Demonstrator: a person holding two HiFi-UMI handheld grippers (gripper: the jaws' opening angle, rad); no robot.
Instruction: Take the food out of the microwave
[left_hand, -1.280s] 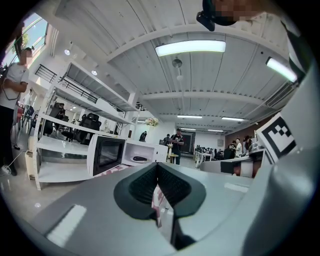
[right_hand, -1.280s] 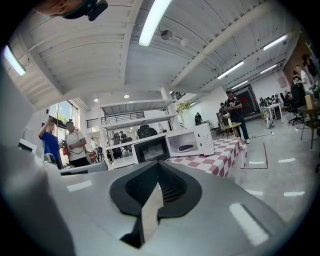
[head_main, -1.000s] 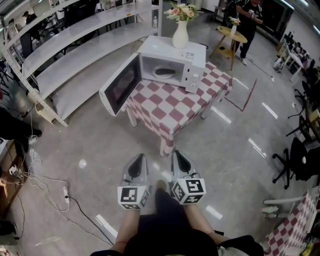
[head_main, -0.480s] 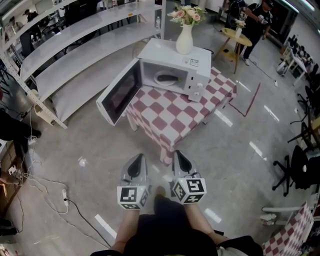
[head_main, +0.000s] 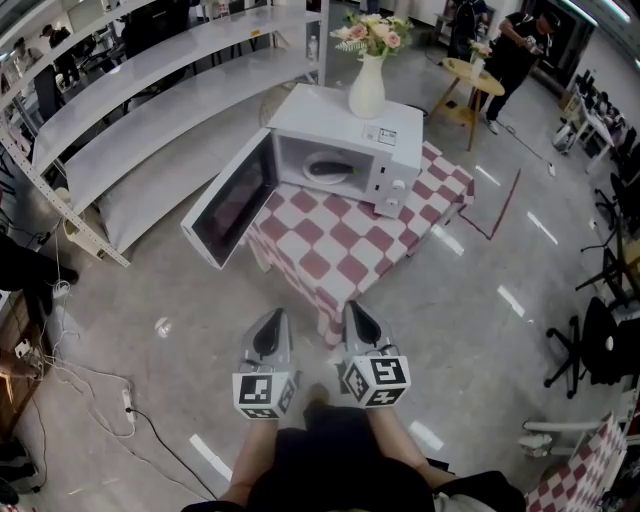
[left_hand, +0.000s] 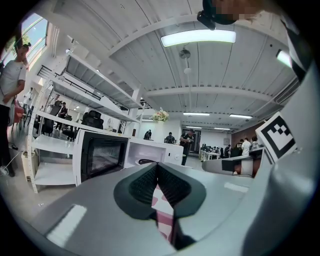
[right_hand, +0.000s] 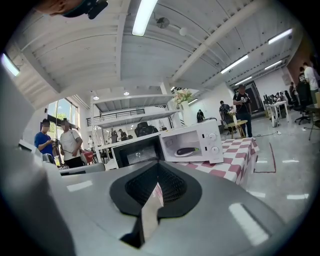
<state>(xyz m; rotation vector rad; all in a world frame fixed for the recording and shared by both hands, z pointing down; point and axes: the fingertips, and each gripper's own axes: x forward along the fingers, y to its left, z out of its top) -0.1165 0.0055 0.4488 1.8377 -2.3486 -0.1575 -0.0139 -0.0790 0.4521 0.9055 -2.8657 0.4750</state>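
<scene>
A white microwave stands on a table with a red-and-white checked cloth. Its door hangs open to the left. Inside lies a dark, long piece of food on a white plate. A white vase of flowers stands on top. My left gripper and right gripper are held side by side over the floor, short of the table, both shut and empty. The left gripper view shows the microwave ahead. In the right gripper view the food shows in the cavity.
Long white shelving runs along the left. Cables and a power strip lie on the floor at left. A small round table with a person beside it stands behind the microwave. Office chairs are at right.
The head view has moved closer: the table and microwave sit a little nearer and lower in the view. Both grippers keep the same shut pose in front of the person.
</scene>
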